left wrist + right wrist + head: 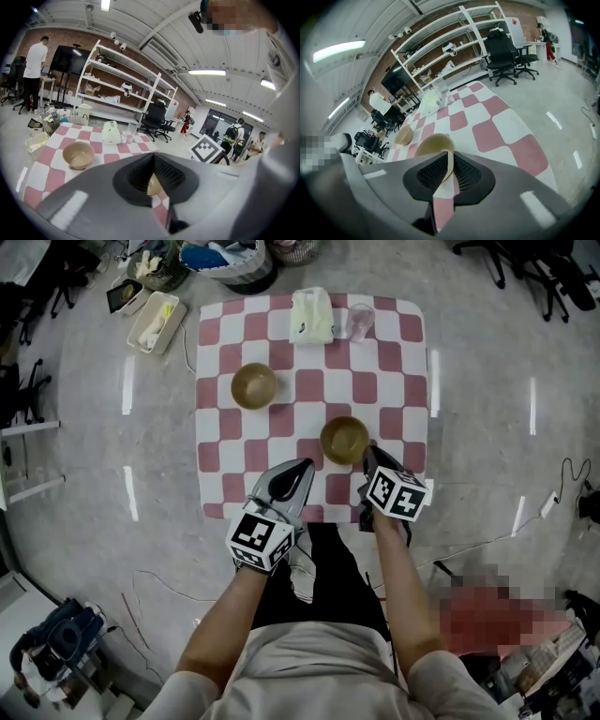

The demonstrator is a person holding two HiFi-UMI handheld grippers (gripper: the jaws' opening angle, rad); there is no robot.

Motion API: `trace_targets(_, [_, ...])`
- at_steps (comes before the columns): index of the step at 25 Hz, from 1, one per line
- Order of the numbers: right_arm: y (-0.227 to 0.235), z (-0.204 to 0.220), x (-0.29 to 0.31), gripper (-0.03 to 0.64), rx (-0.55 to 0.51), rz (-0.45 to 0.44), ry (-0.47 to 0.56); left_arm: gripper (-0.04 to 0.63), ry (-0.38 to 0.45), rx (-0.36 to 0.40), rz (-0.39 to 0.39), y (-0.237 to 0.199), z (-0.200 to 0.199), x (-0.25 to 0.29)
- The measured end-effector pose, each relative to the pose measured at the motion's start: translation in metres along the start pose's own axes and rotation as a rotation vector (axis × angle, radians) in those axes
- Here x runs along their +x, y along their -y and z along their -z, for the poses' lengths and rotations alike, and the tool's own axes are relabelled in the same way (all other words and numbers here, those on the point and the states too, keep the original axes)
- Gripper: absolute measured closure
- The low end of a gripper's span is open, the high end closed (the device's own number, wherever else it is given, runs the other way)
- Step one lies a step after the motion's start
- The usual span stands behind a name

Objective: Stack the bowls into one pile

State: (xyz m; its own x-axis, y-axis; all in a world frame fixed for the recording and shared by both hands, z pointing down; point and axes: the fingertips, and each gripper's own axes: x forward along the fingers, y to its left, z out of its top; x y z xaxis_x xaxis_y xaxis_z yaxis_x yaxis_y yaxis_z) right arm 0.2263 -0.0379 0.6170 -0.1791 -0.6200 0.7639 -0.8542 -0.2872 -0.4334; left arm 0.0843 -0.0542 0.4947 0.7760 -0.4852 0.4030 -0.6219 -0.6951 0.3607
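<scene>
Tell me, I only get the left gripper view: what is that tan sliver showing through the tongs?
Observer: A second bowl. The head view shows it near the front edge of the table.
Visitor: Are the left tongs holding it?
Observer: No. In the head view the left tongs are shut beside it, not touching.
Visitor: And the other tongs?
Observer: The right gripper view shows the right tongs pinching that bowl's rim.
</scene>
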Motion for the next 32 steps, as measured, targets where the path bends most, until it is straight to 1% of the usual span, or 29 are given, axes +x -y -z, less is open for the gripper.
trace_targets(5, [0.006,-0.01,-0.008,0.592,-0.051,0.046,0.038,0.589,-0.003,-0.007,-0.003,-0.001,0.004,0.003])
trace_targets(8, [-0.004,-0.021,-0.016,0.594,-0.112,0.057,0.076,0.589,-0.002,-0.008,-0.013,-0.005,0.005,0.003])
trace_targets(10, [-0.014,-0.029,-0.021,0.594,-0.144,0.048,0.103,0.589,0.001,-0.007,-0.018,-0.008,0.003,0.003])
trace_targets(16, [-0.064,-0.052,-0.029,0.594,-0.205,-0.028,0.168,0.589,0.026,-0.005,-0.055,-0.023,-0.009,-0.009])
trace_targets(21, [-0.112,-0.062,-0.021,0.595,-0.24,-0.118,0.187,0.589,0.061,-0.007,-0.104,-0.045,-0.023,-0.022])
trace_targets(28, [-0.169,-0.06,0.011,0.597,-0.27,-0.215,0.172,0.589,0.098,-0.015,-0.168,-0.077,-0.037,-0.034])
trace_targets(32, [-0.19,-0.051,0.04,0.595,-0.235,-0.265,0.128,0.589,0.103,-0.027,-0.192,-0.094,-0.036,-0.035])
